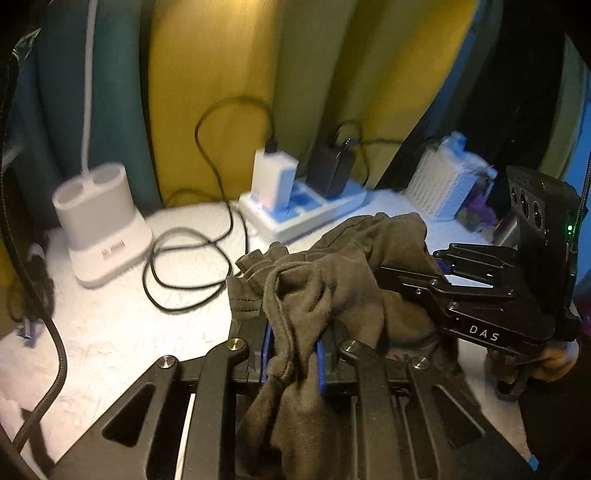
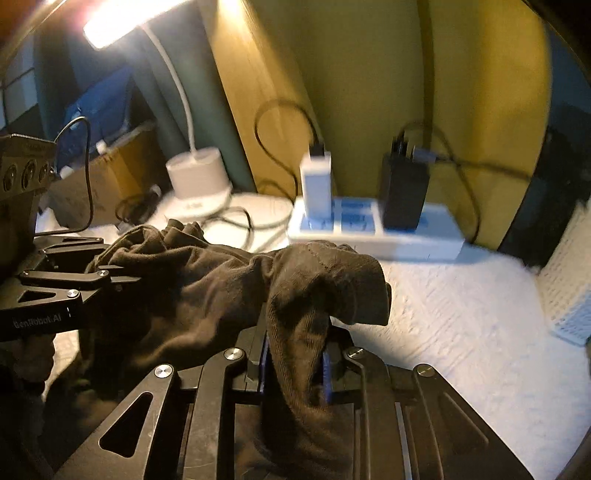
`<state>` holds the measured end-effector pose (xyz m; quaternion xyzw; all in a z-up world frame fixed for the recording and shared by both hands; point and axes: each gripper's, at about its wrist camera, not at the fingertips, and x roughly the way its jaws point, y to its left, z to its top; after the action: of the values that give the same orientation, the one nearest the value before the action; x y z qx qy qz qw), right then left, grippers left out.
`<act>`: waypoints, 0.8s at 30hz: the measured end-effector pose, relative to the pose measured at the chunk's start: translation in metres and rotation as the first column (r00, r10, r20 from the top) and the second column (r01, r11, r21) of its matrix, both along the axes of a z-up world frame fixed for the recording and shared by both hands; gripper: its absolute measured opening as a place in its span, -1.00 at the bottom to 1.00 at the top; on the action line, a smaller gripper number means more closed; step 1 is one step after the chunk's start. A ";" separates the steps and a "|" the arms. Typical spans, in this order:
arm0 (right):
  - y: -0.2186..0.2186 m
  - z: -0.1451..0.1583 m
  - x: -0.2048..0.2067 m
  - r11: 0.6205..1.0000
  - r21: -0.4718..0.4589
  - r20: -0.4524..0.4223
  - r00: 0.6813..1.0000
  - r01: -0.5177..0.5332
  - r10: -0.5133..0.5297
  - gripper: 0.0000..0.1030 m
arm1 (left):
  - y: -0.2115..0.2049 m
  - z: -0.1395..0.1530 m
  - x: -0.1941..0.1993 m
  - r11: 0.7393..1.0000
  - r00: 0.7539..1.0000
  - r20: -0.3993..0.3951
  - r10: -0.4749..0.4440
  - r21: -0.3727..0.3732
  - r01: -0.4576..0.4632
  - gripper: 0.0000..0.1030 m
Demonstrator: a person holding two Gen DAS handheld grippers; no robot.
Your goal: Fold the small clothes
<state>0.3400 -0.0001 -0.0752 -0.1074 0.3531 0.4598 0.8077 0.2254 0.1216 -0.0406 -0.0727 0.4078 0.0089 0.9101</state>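
Motion blur smears the power strip (image 2: 376,236) and lamp base (image 1: 101,236).

Dim, warm-yellow scene. Only visible source is the desk lamp head (image 2: 110,27), blown out to glare at top left of the right wrist view. Motion blur smears the power strip (image 2: 373,236) and lamp base (image 1: 101,236) — near linkages stay sharper. Fisheye bends the edges, corners vignette black. Dark garment (image 2: 221,280) loses fold detail in shadow.

the right gripper (image 2: 295,363) pinches a bunched fold of the dark brown garment (image 2: 207,284) between its blue pads. the left gripper (image 2: 125,280) grips the cloth's far side. behind them, a white power strip (image 2: 388,242) carrying two chargers sits on the white table (image 2: 461,332).
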 end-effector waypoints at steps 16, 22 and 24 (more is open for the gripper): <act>-0.066 0.108 -0.087 0.989 0.146 0.190 0.981 0.010 -0.038 -0.60 | -0.048 0.091 -0.082 0.998 0.968 0.251 -0.009 0.060 -0.006 -0.70; -0.086 0.131 -0.117 0.984 0.179 0.232 0.971 0.005 -0.047 -0.60 | -0.063 0.111 -0.109 0.998 0.952 0.307 -0.008 0.063 -0.012 -0.70; -0.091 0.138 -0.127 0.982 0.187 0.247 0.968 0.001 -0.048 -0.60 | -0.067 0.116 -0.117 0.998 0.946 0.323 -0.008 0.066 -0.014 -0.70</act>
<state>0.2131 -0.0912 0.0630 -0.0846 0.2049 0.4635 0.8579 0.1086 0.0549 0.0750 -0.0431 0.2526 0.0119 0.9665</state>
